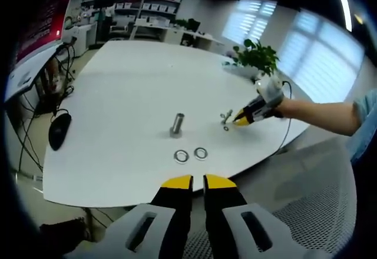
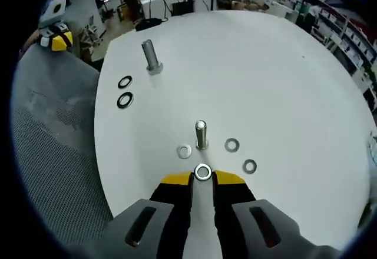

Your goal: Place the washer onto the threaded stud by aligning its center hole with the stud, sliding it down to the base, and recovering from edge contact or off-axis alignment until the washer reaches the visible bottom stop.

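A white oval table [image 1: 118, 94] filled the frame; the left gripper [image 1: 198, 182], jaws nearly together and empty, idled at lower centre.

Lower centre, the right gripper [image 2: 202, 176] pinched a small silver washer [image 2: 202, 172] flat, just below the upright threaded steel stud [image 2: 201, 134], seemingly for alignment.

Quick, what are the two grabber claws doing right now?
Left gripper: shut, holding nothing.
Right gripper: shut on a washer, near the stud.

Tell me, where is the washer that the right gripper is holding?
In the right gripper view, the washer sits pinched at the right gripper tips, just short of the small upright stud, with three loose washers around.
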A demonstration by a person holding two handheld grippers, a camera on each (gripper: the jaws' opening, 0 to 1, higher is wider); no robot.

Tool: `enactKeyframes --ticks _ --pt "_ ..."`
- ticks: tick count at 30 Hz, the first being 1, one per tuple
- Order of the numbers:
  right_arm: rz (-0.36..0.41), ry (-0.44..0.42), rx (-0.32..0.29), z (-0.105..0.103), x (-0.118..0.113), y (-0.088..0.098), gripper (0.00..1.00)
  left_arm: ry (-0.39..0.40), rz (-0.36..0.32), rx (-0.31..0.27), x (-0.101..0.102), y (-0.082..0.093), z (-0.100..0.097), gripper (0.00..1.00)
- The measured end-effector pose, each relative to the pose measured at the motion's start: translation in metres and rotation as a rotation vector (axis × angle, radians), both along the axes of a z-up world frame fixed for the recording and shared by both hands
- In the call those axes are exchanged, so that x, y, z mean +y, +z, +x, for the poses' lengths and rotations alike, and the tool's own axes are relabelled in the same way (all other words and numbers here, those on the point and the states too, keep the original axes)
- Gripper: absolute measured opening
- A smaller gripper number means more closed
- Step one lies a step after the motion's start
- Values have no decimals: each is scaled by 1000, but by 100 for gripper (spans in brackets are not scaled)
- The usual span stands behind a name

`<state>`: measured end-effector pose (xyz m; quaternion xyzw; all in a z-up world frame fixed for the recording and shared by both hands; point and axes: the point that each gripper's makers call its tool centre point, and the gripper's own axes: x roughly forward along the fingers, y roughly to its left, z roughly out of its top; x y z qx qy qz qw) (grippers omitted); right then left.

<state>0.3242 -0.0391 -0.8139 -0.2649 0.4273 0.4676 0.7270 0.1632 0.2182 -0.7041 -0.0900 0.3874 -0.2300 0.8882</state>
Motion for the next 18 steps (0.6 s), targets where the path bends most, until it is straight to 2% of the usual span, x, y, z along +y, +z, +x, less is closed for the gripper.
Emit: enactKeyframes --ticks 10,18 --pt "50 -11 -14 2 5 20 15 -1 -4 -3 -1 1 1 5" --pt "56 -3 -17 2 10 25 15 2 -6 -4 0 1 0 5"
